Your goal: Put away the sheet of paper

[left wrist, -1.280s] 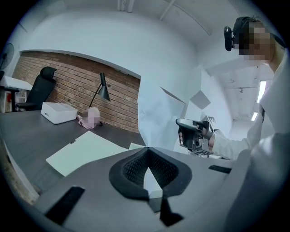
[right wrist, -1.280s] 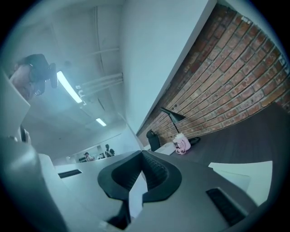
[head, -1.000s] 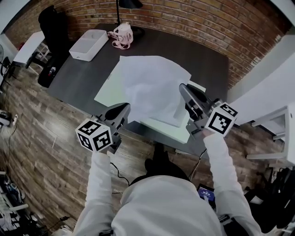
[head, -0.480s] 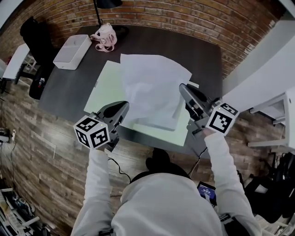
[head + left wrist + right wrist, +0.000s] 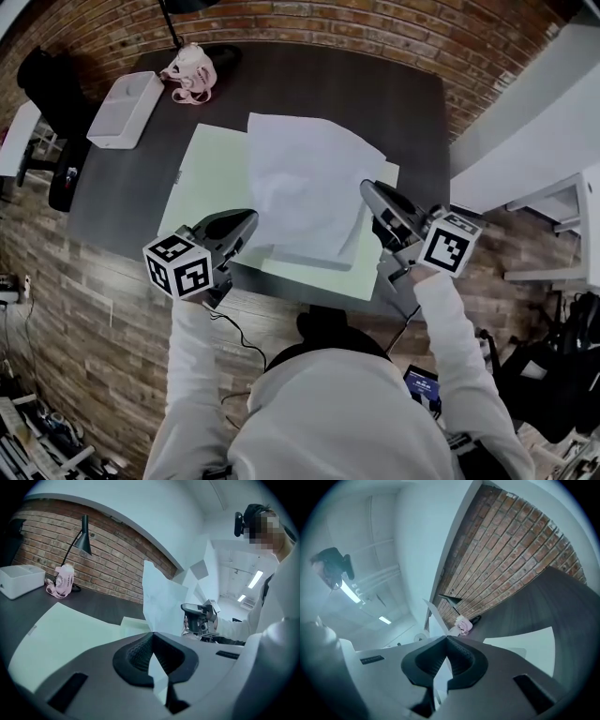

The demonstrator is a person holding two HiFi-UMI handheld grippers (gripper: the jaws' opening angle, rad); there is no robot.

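Note:
A large white sheet of paper, creased, is held up over a pale green mat on the dark table. My left gripper is shut on the sheet's near left edge, and my right gripper is shut on its right edge. In the left gripper view the sheet rises straight out of the closed left gripper, with the right gripper beyond it. The right gripper view shows a thin edge of the paper standing up from the closed right gripper.
A white box, a pink pouch and a black lamp base sit at the table's far left corner. A black chair stands left of the table. A brick wall runs behind, and a wood floor lies below.
The head camera has swung, so the table and box now sit further left in view. Both grippers still hold the sheet, the left one a little lower and further left.

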